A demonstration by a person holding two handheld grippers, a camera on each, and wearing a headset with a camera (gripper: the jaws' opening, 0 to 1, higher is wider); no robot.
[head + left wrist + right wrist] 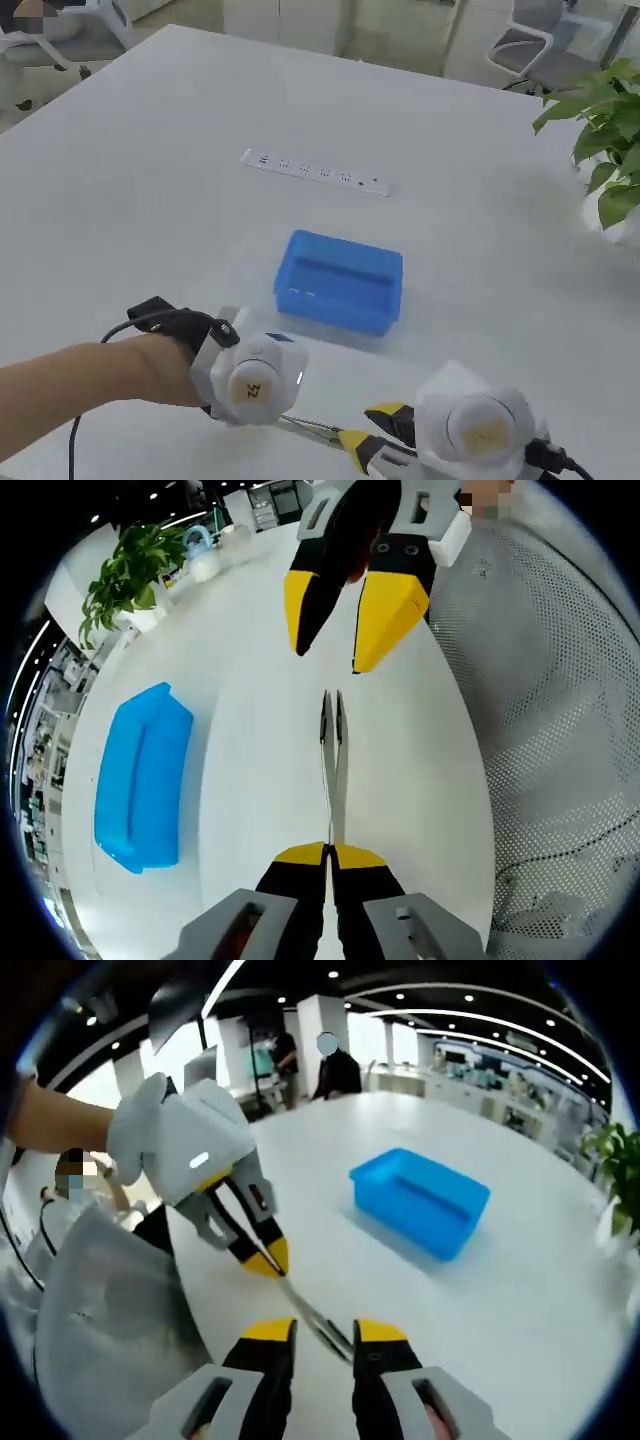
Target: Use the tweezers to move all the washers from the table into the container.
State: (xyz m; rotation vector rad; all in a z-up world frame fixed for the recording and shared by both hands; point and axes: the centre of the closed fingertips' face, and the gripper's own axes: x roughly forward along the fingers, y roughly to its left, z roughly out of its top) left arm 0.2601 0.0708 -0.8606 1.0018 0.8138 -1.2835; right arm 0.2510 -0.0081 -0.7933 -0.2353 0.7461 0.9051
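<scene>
- Left gripper (330,855), jaws pressed together, pinches the rear end of slim metal tweezers (331,750) low over the white counter (150,200).
- Right gripper (325,1332), jaws spread, flanks the tweezers' pointed tips without squeezing them.
- Beyond, the blue container (335,305) stands open on the counter. No washers can be made out, so the transfer appears not yet begun.

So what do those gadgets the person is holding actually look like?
Both are alike: the left gripper and the right gripper have white plastic bodies, black jaws with yellow tips, and a round tan disc on the back bearing a small marking. A black strap wraps the left wrist, and a thin black cable trails from each.
</scene>
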